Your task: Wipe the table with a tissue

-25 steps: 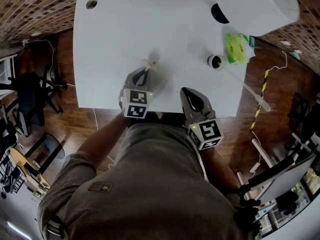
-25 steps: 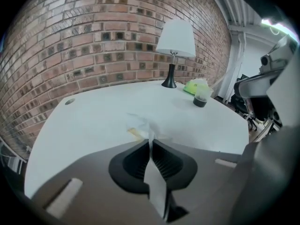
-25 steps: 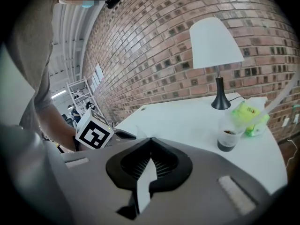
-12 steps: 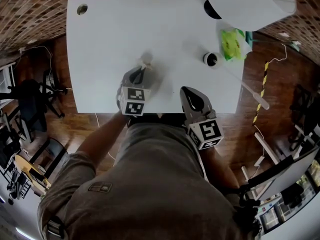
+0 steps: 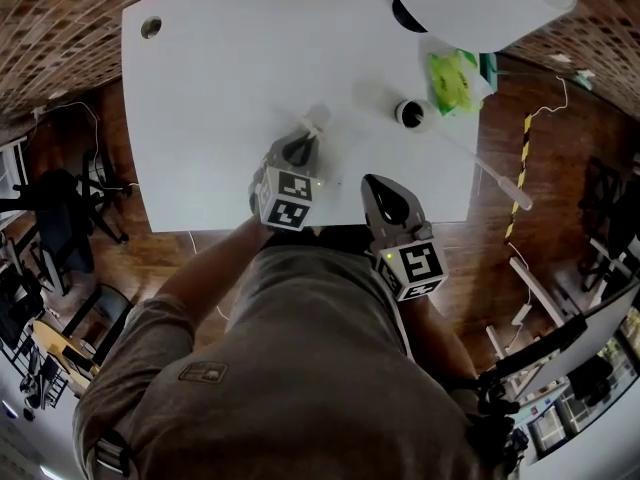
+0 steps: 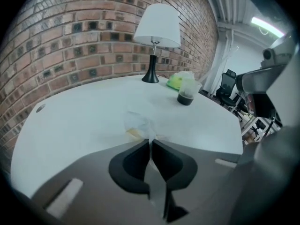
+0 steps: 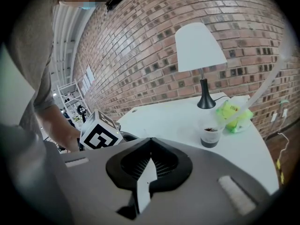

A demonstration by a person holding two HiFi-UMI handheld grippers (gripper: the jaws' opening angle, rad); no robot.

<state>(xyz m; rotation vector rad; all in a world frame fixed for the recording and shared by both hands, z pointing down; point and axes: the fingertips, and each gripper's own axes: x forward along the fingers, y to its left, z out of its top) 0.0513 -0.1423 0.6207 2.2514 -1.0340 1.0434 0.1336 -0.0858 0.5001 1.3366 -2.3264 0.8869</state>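
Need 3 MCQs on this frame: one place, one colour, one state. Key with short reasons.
1. Relative to the green packet, the cup is:
A. right beside it
B. stacked on it
C. tipped inside it

2. The lampshade is:
A. red
B. white
C. black

3. The left gripper is:
A. open and empty
B. shut on the cup
C. shut on the tissue

Key:
1 A: the head view shows the cup upright next to the packet.
2 B: the shade is white in both gripper views.
3 C: the left gripper view shows the jaws pinching the tissue.
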